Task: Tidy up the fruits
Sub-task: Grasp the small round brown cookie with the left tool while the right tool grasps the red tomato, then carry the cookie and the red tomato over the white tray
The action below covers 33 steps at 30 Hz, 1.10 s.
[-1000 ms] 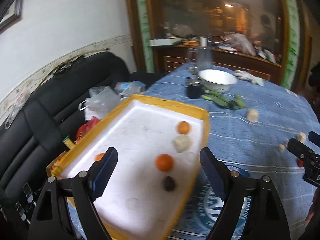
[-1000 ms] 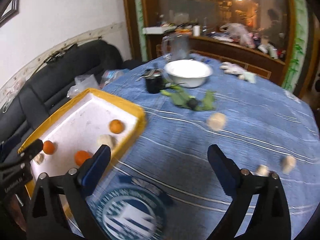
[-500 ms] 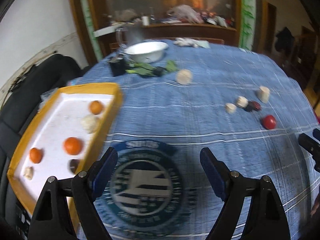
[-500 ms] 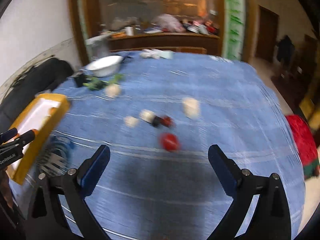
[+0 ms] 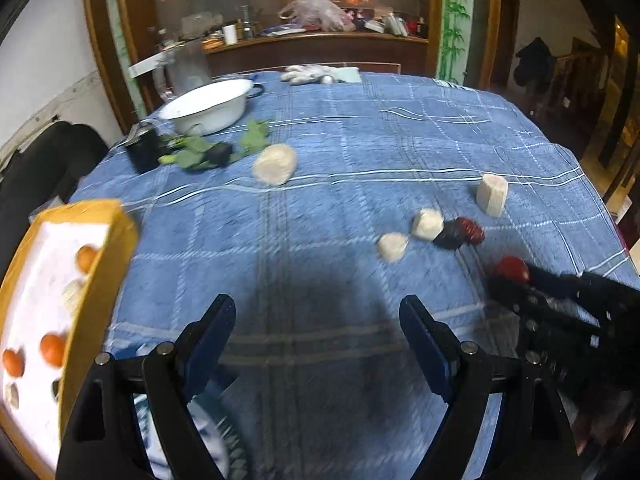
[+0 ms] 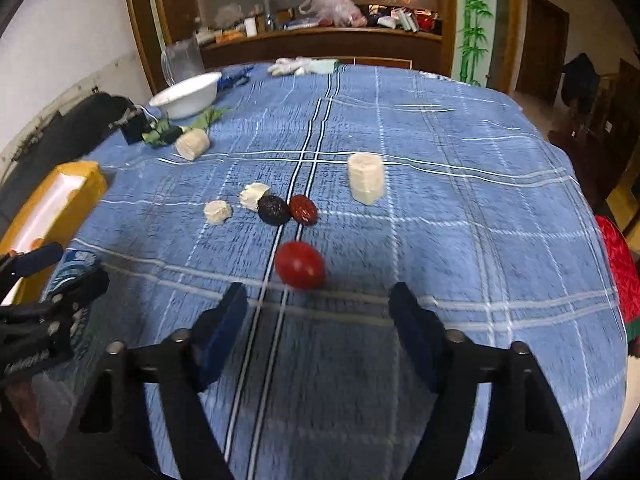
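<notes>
The right gripper (image 6: 318,316) had just been closing its jaws part-way, with nothing yet between them; the red fruit (image 6: 300,265) lay just beyond the fingertips, untouched on the blue checked tablecloth (image 6: 440,200). That narrowing read as a pre-shaping for a pick, so the next fruit to be sorted was likely this red one. Taking the red fruit as the landmark: a dark wrinkled fruit (image 6: 273,209) and a red-brown wrinkled one (image 6: 303,209) sat just behind it, touching each other; two small pale pieces (image 6: 217,212) lay behind and to its left, a taller pale cylinder (image 6: 365,178) behind and to its right, and another pale piece (image 6: 193,143) much farther back-left near the white bowl (image 6: 186,94). The yellow-rimmed tray (image 5: 98,276), holding several orange fruits (image 5: 52,349), stood well to the left of the red fruit. The left gripper (image 5: 316,344) hung with its jaws wide apart and empty over bare cloth, between the tray and the red fruit. Compared with a second earlier, both views had swung away from the tray toward the scattered fruit: the left camera then had looked straight down into the tray, and the right gripper's jaws had stood much wider over empty cloth beside it.
</notes>
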{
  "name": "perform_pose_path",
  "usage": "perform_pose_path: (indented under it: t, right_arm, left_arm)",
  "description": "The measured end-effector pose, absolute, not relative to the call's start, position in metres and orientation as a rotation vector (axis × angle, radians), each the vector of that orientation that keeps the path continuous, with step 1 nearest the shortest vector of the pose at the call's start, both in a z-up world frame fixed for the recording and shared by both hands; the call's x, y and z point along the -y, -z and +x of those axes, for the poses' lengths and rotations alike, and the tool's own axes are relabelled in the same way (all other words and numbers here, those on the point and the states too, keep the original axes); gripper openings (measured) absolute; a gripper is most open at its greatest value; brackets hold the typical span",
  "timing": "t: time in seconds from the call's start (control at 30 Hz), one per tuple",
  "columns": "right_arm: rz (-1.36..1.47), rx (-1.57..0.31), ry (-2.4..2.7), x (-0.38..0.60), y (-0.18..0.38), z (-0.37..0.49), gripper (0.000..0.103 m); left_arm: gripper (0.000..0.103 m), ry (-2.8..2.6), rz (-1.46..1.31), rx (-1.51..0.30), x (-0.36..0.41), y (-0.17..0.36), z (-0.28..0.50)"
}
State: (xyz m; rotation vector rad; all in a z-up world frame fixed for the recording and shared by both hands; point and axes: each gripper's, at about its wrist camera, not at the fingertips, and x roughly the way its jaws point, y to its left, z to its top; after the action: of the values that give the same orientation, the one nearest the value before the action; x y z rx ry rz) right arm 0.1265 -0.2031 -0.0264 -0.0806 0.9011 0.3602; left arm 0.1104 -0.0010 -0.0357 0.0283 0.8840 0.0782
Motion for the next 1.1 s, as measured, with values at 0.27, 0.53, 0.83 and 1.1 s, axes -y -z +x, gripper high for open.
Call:
perform_pose_path:
  t: [0.27, 0.53, 0.83, 1.1]
  right_arm:
    - [-0.075, -0.950, -0.348, 0.202, 0.040, 0.144, 0.031]
    - [-0.004, -0.935, -0.329, 0.224, 0.033, 0.144, 0.031]
    - [0.006, -0.922, -0.324, 0.232, 0.025, 0.125, 0.031]
    - [0.003, -0.905, -0.326, 0.226, 0.019, 0.087, 0.031]
  left_arm:
    - [0.062, -0.041, 0.064, -0.926, 0.036, 0.059, 0.156]
    - [0.020, -0.025, 0.083, -0.928, 0.041, 0.058, 0.152]
    - [0.020, -0.036, 0.074, -0.871, 0.037, 0.037, 0.100]
    - [0.020, -0.048, 0.046, -0.808, 0.023, 0.012, 0.060]
